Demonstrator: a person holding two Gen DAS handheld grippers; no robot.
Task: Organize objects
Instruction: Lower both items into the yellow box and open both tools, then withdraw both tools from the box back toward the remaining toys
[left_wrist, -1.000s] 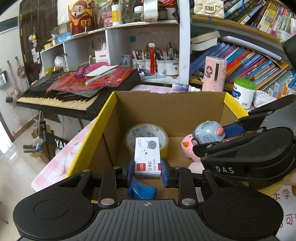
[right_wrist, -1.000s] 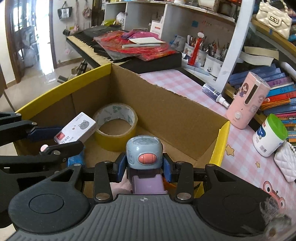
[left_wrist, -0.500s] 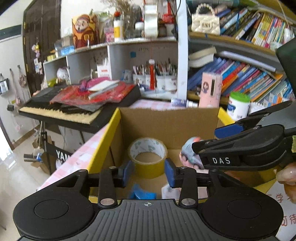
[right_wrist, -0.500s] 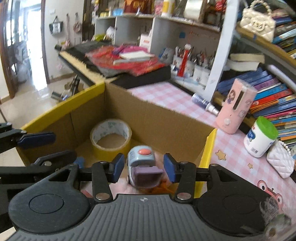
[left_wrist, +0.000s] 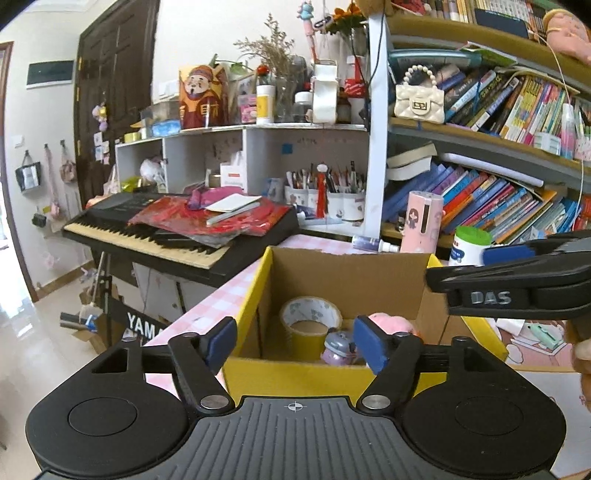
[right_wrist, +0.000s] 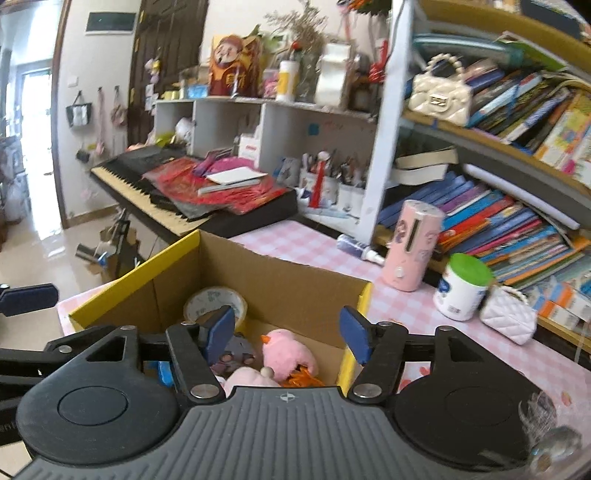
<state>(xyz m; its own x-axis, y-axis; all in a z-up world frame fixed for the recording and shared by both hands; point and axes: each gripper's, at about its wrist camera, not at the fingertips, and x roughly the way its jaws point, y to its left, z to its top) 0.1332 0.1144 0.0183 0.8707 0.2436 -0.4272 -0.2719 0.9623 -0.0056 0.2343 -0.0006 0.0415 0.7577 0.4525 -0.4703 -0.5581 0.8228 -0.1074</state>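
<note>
Left gripper (left_wrist: 293, 345) now empty, jaws opening, small white box no longer between them, out of sight; right gripper (right_wrist: 286, 334) likewise opening on nothing; blue-and-purple toy (left_wrist: 338, 347) dropped into cardboard box (left_wrist: 295, 373), beside tape roll (left_wrist: 310, 321) and pink plush (right_wrist: 290, 354); both deliveries apparently done.

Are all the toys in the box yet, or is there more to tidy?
Done: the yellow-edged cardboard box already holds a yellowish roll of tape, a blue-and-purple toy and a pink plush bird.
In hand: nothing. The left gripper and right gripper are opening with nothing gripped.
Left, maybe: a pink cylinder, a green-lidded white jar and a small white quilted purse sit on the pink checked tablecloth.
</note>
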